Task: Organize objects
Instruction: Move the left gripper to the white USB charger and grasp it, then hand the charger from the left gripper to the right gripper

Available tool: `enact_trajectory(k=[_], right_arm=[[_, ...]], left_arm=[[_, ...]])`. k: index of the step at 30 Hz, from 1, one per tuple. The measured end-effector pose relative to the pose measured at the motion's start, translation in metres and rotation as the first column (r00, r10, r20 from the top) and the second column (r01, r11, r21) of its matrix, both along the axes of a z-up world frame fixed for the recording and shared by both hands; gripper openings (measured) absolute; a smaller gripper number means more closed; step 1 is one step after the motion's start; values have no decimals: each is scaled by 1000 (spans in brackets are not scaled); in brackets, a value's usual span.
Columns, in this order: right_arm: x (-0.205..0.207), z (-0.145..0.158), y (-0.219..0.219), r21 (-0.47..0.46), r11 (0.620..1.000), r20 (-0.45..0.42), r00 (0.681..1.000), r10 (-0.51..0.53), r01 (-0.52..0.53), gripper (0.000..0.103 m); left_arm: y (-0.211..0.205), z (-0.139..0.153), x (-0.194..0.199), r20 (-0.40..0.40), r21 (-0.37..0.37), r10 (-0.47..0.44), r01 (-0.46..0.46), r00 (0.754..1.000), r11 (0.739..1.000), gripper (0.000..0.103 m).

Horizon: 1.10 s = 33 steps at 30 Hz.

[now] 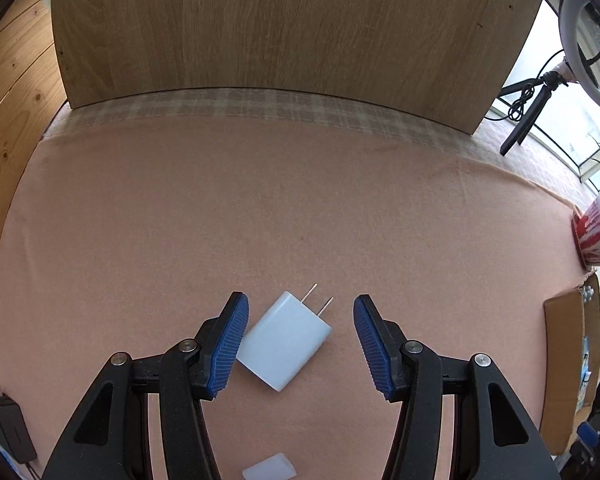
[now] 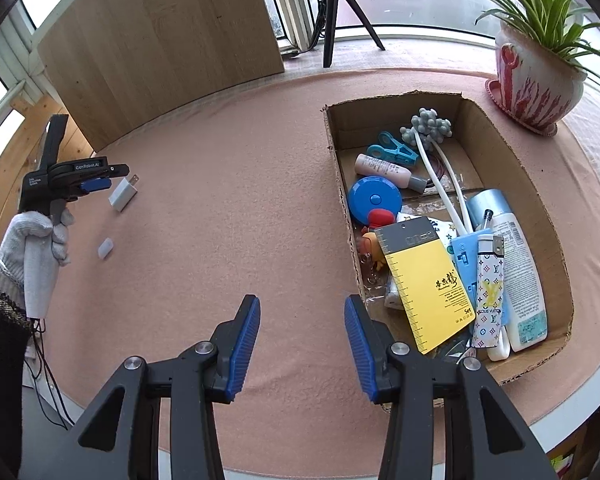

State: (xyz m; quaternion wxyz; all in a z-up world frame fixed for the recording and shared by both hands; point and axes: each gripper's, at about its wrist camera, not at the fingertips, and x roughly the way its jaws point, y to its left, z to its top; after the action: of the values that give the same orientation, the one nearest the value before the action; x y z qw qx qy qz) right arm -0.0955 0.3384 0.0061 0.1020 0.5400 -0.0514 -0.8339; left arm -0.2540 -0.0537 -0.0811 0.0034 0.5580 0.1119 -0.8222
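Now both tongs gape empty, the left tongs [image 1: 298,342] straddling the white charger [image 1: 284,344] untouched

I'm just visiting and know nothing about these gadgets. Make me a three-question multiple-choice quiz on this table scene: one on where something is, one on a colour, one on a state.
1. Where does the white charger lie?
A. In the cardboard box
B. On the pink cloth between the left gripper's fingers
C. Beside the potted plant

2. What colour are the gripper pads?
A. Blue
B. Red
C. Green

3. How does the right gripper stand?
A. Shut on a bottle
B. Shut on the charger
C. Open, holding nothing

Answers:
1 B: the charger rests on the pink cloth with the left gripper around it, far from the cardboard box.
2 A: the ribbed pads are blue.
3 C: only bare cloth shows between its fingers.
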Motion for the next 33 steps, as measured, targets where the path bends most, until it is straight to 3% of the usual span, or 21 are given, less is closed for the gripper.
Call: enact_trajectory(k=[3,6,15,27,33], right_arm=[[1,2,4,2,1000,-2,1000,-20,20,40],[2,3,7,-4,1000,0,1000,-30,30,40],[-2,2,-1,-6,1000,3,1000,-9,9,40],[-12,-12,-22,-21,998,25,998,59,-58,40],[-13,-17,-34,-21,996,32,996,82,-81,40]], left_arm=[[1,-9,0,20,-1,-21,21,1000,1000,57],[3,-15,3,32,4,-27,26,999,1000,46],[17,-18,23,11,56,-6,5,1000,998,45],[106,-17,88,-5,104,-81,81,997,991,45],[123,-17,110,-10,110,-88,89,996,990,45]])
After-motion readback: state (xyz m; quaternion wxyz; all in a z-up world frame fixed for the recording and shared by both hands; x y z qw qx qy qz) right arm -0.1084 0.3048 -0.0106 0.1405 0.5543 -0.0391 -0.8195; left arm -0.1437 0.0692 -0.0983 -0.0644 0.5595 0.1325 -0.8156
